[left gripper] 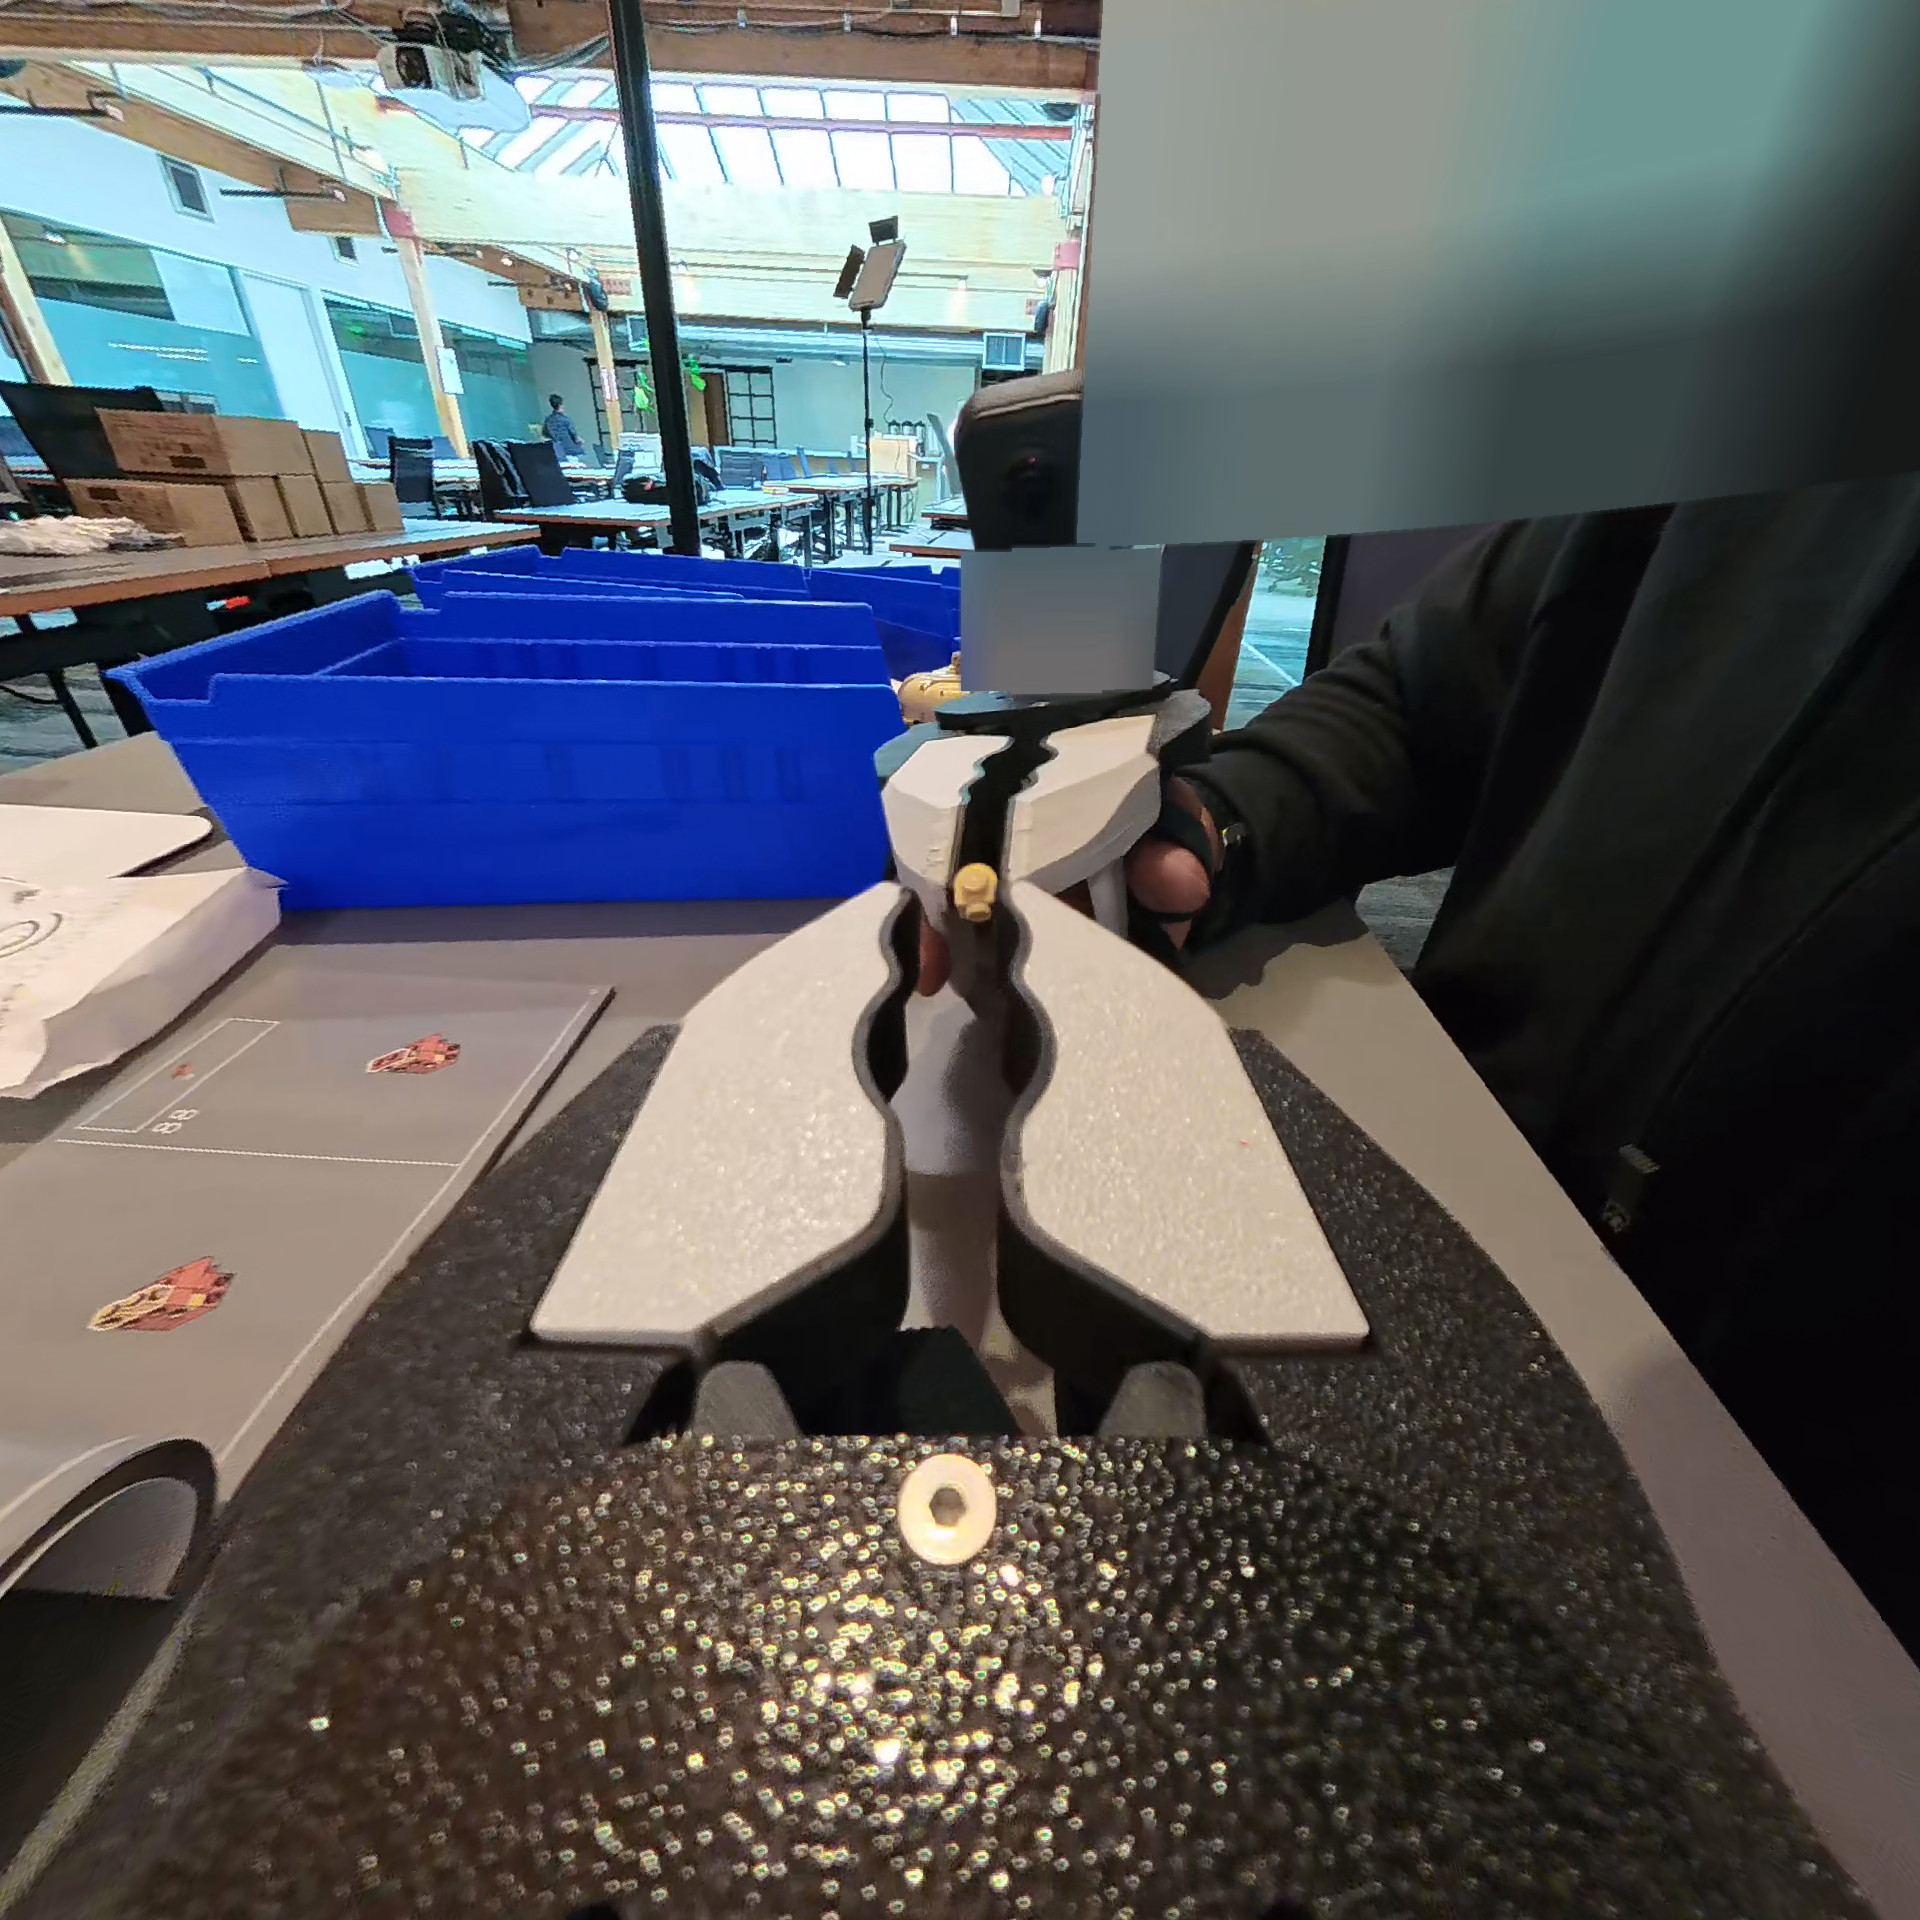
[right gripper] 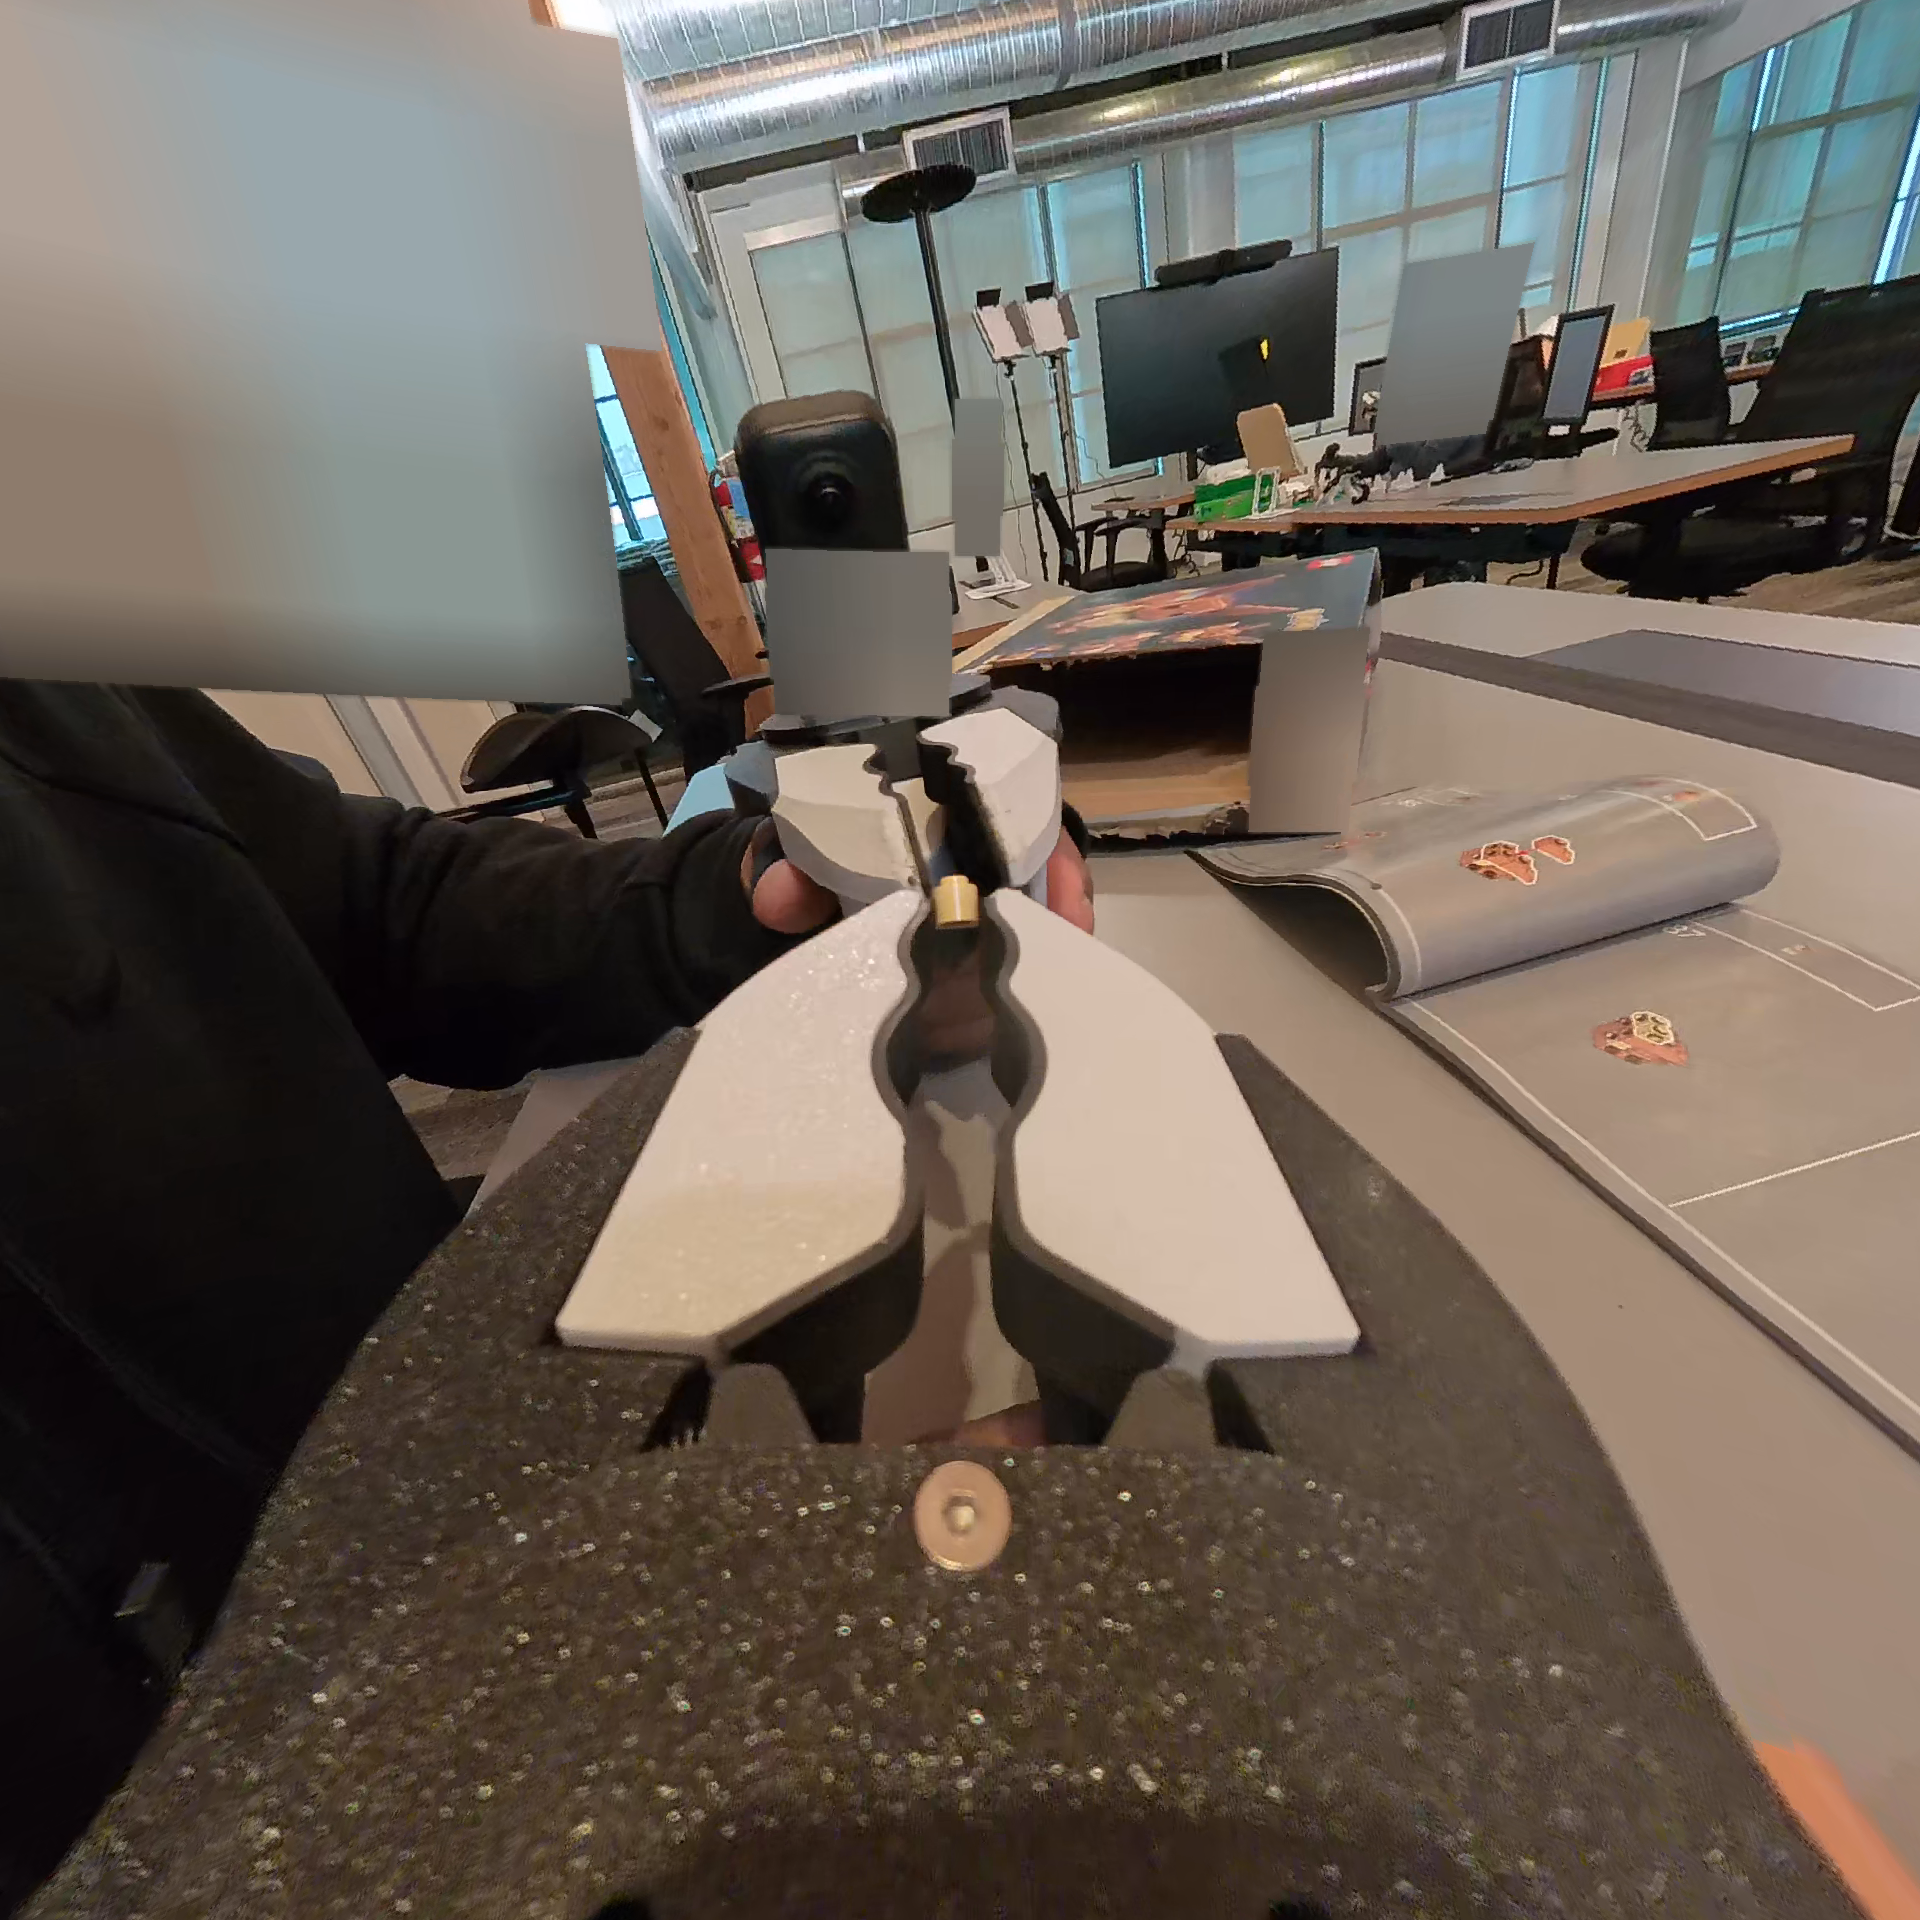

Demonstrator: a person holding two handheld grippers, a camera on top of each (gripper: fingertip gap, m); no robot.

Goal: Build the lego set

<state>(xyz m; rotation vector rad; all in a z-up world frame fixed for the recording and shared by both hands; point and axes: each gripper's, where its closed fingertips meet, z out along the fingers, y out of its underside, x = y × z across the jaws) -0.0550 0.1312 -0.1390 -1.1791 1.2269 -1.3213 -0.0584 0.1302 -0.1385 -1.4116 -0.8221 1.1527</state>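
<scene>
Tan stud piece (right gripper: 954,900) sits clamped between the tips of both claws, left claw (left gripper: 951,902) and right claw (right gripper: 958,912), meeting nose to nose. Blue bins (left gripper: 520,748) show only from the left; the torn box (right gripper: 1174,707) only from the right.

the right gripper (right gripper: 956,914) points straight at the left gripper (right gripper: 940,831), their tips almost meeting above the near left corner of the grey table (right gripper: 1558,1403). a small tan round brick (right gripper: 954,900) sits at the right gripper's fingertips, pinched between them, with the left gripper's narrow tips just behind it. a gloved hand (right gripper: 790,883) holds the left gripper. toward the table's right edge lies an open grey instruction booklet (right gripper: 1621,997), and behind it, near the far edge, stands a torn-open cardboard box (right gripper: 1174,707).
</scene>
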